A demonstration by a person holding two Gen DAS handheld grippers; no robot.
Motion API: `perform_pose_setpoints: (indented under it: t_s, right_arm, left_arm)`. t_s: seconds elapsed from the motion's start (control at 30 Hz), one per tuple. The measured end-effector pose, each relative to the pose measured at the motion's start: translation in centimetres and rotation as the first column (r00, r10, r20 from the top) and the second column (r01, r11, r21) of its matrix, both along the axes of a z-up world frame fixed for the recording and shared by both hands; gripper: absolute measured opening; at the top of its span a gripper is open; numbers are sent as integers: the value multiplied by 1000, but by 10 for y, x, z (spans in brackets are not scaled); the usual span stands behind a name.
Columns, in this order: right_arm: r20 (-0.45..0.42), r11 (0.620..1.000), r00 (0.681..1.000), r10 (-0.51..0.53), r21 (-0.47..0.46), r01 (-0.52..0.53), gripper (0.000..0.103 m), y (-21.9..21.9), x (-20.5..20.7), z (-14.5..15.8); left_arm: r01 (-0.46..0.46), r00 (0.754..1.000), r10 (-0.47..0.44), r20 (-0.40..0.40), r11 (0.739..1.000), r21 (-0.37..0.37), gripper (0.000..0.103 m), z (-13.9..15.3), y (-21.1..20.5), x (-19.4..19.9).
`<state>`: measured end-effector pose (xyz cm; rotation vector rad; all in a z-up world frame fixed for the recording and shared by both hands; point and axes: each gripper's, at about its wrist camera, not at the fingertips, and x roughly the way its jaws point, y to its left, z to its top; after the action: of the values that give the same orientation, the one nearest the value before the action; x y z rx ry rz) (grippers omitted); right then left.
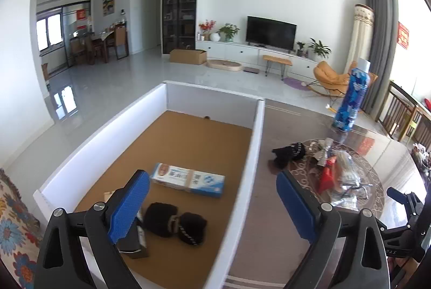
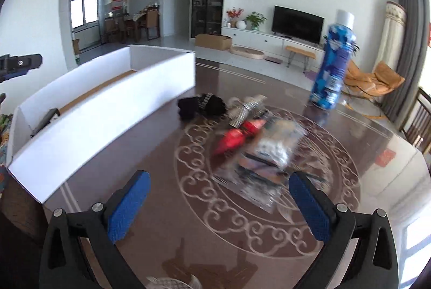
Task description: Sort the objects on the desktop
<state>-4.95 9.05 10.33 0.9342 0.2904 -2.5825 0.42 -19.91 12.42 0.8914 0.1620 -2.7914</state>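
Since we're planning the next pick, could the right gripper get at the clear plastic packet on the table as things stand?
Probably yes: the right gripper is open and empty, and the clear plastic packet lies uncovered just ahead, beside the red item.

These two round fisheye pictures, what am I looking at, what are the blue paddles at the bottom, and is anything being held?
Each picture comes from a camera mounted on a hand-held gripper, looking forward along its two blue-padded fingers; a person carries one in each hand.

The left wrist view shows the left gripper open and empty above a white-walled box with a brown floor. Inside lie a blue-and-white carton and a black fuzzy bundle.

The right wrist view shows the right gripper, also open and empty, over a glossy brown patterned table. On it sit a tall blue spray can with a white cap, a black fabric item, a red packet, a silver ribbon bow and blurred clear plastic packaging.
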Motion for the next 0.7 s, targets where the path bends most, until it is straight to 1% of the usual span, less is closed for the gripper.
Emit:
perform_pose_setpoints:
  t_s: [0.03,0.07,0.13,0.2,0.23,0.3,0.33,0.4,0.53,0.7]
  right_arm:
    - [31,998,998,-62,11,61,103,31,-3,-5]
    - [63,992,991,-122,22,121,103,55,-7,-14]
    - [117,974,967,-228,38,225,103,104,-11,-29]
    - [148,950,938,-312,43,309,103,142,-15,-43]
    - [163,937,923,-350,44,347,103,160,-9,-47]
    - [189,915,897,-401,38,401,103,183,-12,-52]
    - [200,909,889,-413,29,416,103,192,-12,-55]
    - [213,904,883,-418,4,427,103,201,-9,-57]
    - [223,908,884,-410,6,419,103,195,-9,-63]
    - [250,907,878,-408,3,420,103,190,-9,-77]
  left_arm:
    - [40,999,-40,-4,999,-1,102,0,18,-5]
    - [79,997,-79,-2,997,1,103,-2,37,-9]
    - [165,986,-165,26,986,17,103,-12,75,-22]
    - [242,967,-243,70,970,25,103,-29,111,-35]
    - [272,958,-273,90,962,19,103,-40,129,-41]
    - [315,942,-313,123,949,2,103,-63,160,-50]
    - [327,936,-324,137,945,1,103,-74,174,-53]
    - [350,922,-347,172,937,19,103,-98,197,-58]
    - [357,905,-353,238,934,30,103,-135,221,-73]
    - [361,897,-353,267,932,20,103,-151,232,-89]
